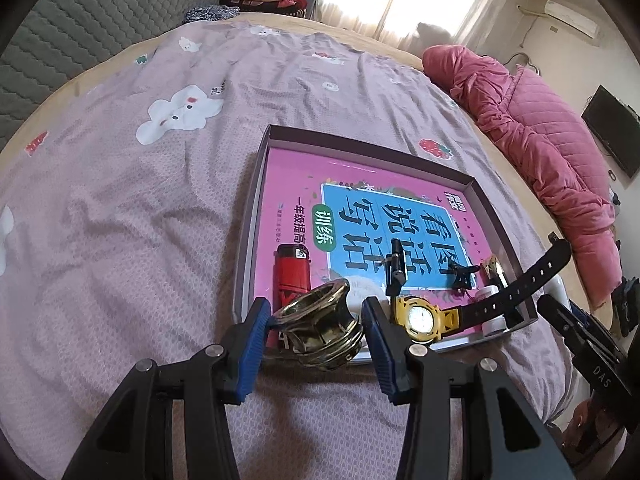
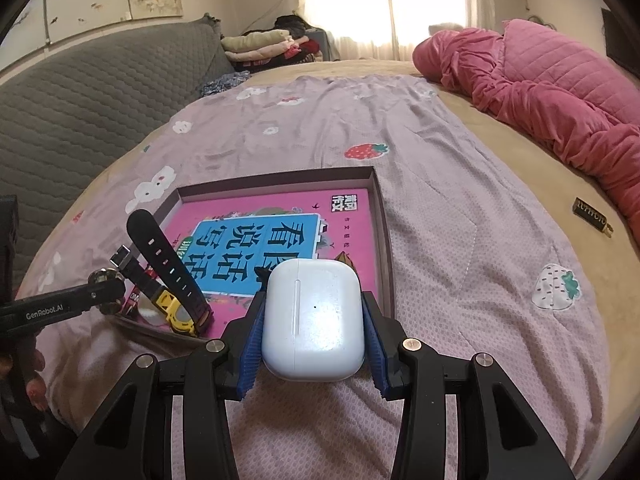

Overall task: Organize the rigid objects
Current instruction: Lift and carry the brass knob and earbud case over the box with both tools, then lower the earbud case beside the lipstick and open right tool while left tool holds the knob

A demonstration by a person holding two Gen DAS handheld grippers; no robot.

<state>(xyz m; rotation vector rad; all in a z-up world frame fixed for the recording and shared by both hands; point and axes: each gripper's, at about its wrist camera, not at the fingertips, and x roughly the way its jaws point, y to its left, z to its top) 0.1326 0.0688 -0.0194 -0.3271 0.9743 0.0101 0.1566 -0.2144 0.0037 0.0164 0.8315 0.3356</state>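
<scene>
Bed w/ lilac sheet (image 1: 120, 208); on it a shallow tray (image 1: 276, 132), pink book as its floor. Watch (image 1: 420, 316) and red lighter (image 1: 292, 268) lie inside. Left gripper (image 1: 316, 320) clamps a brass fitting (image 1: 320, 324) over the tray's near edge, pitched down. Right gripper (image 2: 314, 320) grips a white earbud case (image 2: 314, 316), long axis pointing away, prob. just above the near-right corner.
</scene>
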